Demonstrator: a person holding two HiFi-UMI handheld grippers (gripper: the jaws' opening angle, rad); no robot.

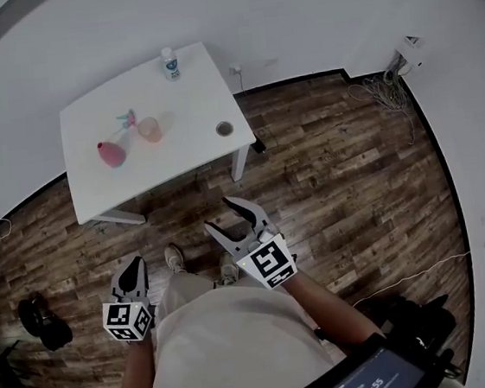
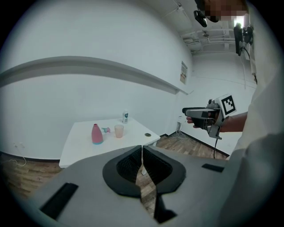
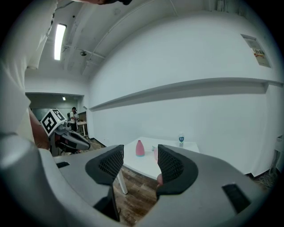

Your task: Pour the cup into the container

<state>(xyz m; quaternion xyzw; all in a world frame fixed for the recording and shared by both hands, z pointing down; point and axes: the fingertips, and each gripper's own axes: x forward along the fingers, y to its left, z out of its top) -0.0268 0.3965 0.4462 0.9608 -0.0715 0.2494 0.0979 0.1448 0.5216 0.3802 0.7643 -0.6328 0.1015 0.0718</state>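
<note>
Looking down through the head view, I see the person standing well back from the white table (image 1: 93,184), which lies toward their 11 o'clock. The cup (image 1: 149,130) stands upright on it, just beside the pink narrow-necked container (image 1: 112,152), at that vessel's 2 o'clock. A small bottle (image 1: 170,64) sits at the far edge, at 12. The left gripper (image 1: 136,264) and the right gripper (image 1: 220,215) both hang over the wood floor (image 1: 334,161), well apart from the table.

The left gripper view shows its tongs pressed together on nothing, with the table ahead at 11 o'clock.

The right gripper view shows its tongs spread a little and empty. The container appears in the gap, and the cup is half hidden behind the jaw at 3 o'clock.

An upright cup beside the container, with both tongs far off, suits a pour yet to come or one finished and the cup set back. Its contents are too small to make out. To my eye the narrow neck is the fussy part: the cup's lip must sit right over it.
</note>
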